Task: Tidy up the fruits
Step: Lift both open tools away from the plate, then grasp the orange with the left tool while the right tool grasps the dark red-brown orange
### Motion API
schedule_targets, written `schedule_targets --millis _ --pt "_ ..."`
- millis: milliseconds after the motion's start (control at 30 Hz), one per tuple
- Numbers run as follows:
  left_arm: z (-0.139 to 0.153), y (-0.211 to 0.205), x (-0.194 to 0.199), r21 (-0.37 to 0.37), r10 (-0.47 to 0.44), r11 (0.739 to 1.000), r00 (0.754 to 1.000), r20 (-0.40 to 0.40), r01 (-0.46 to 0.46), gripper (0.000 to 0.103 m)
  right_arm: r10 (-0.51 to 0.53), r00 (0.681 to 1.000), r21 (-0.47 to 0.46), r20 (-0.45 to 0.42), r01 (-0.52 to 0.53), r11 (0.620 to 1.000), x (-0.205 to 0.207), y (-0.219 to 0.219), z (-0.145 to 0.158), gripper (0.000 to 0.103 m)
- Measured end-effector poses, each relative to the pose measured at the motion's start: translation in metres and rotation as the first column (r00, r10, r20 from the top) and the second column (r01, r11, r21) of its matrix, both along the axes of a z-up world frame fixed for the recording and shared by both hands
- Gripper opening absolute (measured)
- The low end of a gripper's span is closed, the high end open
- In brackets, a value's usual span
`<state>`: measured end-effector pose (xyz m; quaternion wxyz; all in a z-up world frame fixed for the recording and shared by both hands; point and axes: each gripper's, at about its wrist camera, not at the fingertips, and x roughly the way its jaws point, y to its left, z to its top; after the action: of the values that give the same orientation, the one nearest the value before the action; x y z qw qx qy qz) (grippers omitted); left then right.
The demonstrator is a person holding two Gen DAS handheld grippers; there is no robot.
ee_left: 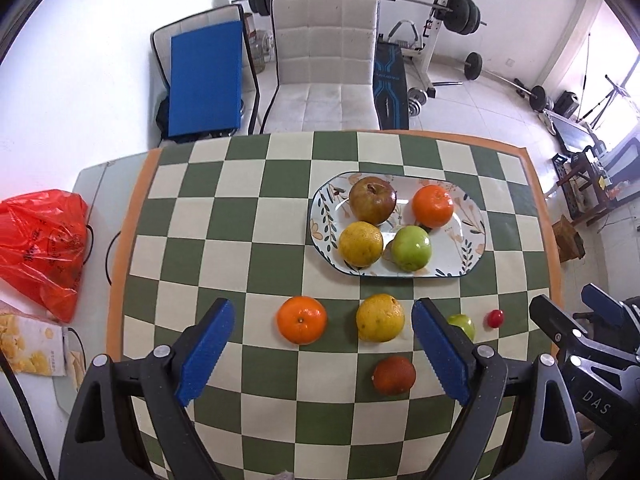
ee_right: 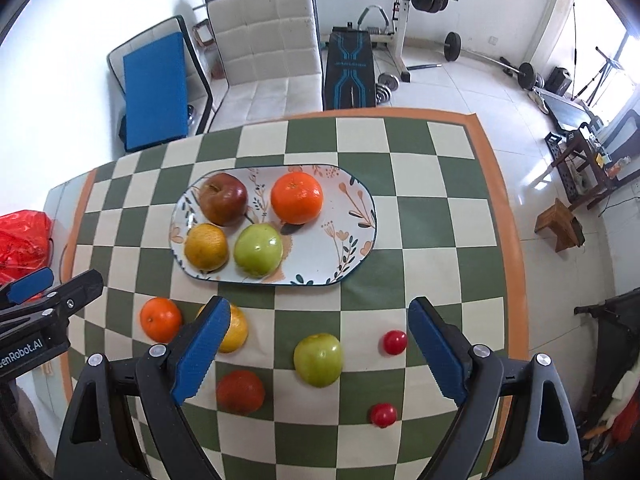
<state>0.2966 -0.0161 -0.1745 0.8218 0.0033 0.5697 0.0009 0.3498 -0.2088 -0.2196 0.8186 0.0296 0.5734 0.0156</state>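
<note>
An oval flowered plate [ee_left: 470, 236] [ee_right: 344, 208] on the checkered cloth holds a red-brown apple [ee_left: 373, 199] [ee_right: 223, 199], an orange [ee_left: 433, 205] [ee_right: 297, 198], a yellow citrus [ee_left: 361, 243] [ee_right: 206, 247] and a green apple [ee_left: 412, 248] [ee_right: 259, 249]. In front of it lie a loose orange [ee_left: 302, 319] [ee_right: 161, 319], a yellow citrus [ee_left: 380, 317] [ee_right: 237, 330], a dark red fruit [ee_left: 394, 375] [ee_right: 240, 391], a green apple [ee_left: 463, 325] [ee_right: 318, 359] and two small red tomatoes [ee_right: 395, 342] [ee_right: 383, 414]. My left gripper [ee_left: 322, 350] and right gripper [ee_right: 318, 350] hover high above the loose fruit, both open and empty.
A red plastic bag [ee_left: 42, 246] and a snack packet [ee_left: 30, 346] lie off the cloth at the left. A white chair [ee_left: 326, 64] stands behind the table. Gym weights and a bench fill the floor beyond, with a wooden stool [ee_right: 560, 224] at the right.
</note>
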Motion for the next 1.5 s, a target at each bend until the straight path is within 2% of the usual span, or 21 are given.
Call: schedule_targets --millis 233,567,800,833,867,933,1033,1100,1233,1300,1367,1500 --pt "0.033 -0.005 -0.027 -0.017 -0.018 1.0 0.998 0.061 0.019 0.091 -0.003 0.997 0.002 0.074 0.003 1.0 -0.036 0.0 0.04 0.093" --pt "0.069 -0.009 -0.044 -0.015 -0.042 0.999 0.989 0.143 0.045 0.091 -0.015 0.988 0.003 0.155 0.015 1.0 -0.069 -0.004 0.085 0.093" --pt "0.064 -0.005 -0.039 -0.013 -0.023 1.0 0.989 0.144 0.025 0.091 -0.023 0.981 0.02 0.192 0.02 1.0 -0.076 -0.005 0.102 0.093" --pt "0.061 -0.004 -0.038 -0.011 -0.02 1.0 0.991 0.136 0.022 0.094 -0.026 0.981 0.023 0.193 0.022 0.999 -0.076 -0.005 0.103 0.093" --pt "0.055 -0.002 -0.035 -0.002 -0.016 1.0 0.993 0.121 0.016 0.101 -0.027 0.981 0.027 0.192 0.022 0.999 -0.075 -0.005 0.103 0.093" --pt "0.04 0.002 -0.029 0.028 -0.008 1.0 0.996 0.089 0.006 0.103 -0.032 0.982 0.043 0.185 0.025 0.999 -0.074 -0.006 0.1 0.093" --pt "0.013 0.009 -0.021 0.071 0.009 0.997 0.999 0.039 -0.012 0.102 -0.033 0.99 0.082 0.137 0.022 0.996 -0.068 -0.005 0.079 0.093" --pt "-0.008 0.014 -0.016 0.103 0.022 0.994 1.0 -0.004 -0.021 0.102 -0.026 0.997 0.107 0.077 0.017 0.994 -0.063 -0.002 0.056 0.093" --pt "-0.051 0.027 -0.007 0.15 0.045 0.988 0.993 -0.106 -0.028 0.102 0.007 0.997 0.178 -0.07 0.005 0.984 -0.053 0.012 -0.012 0.093" --pt "-0.068 0.032 -0.003 0.173 0.05 0.985 0.988 -0.146 -0.024 0.102 0.03 0.99 0.187 -0.136 -0.004 0.982 -0.05 0.024 -0.049 0.092" --pt "-0.084 0.035 0.001 0.187 0.052 0.982 0.982 -0.183 -0.017 0.102 0.054 0.976 0.195 -0.211 -0.012 0.981 -0.047 0.038 -0.09 0.086" --pt "-0.116 0.038 0.012 0.156 0.049 0.988 0.962 -0.267 -0.007 0.102 0.087 0.943 0.2 -0.32 -0.023 0.979 -0.043 0.061 -0.151 0.083"
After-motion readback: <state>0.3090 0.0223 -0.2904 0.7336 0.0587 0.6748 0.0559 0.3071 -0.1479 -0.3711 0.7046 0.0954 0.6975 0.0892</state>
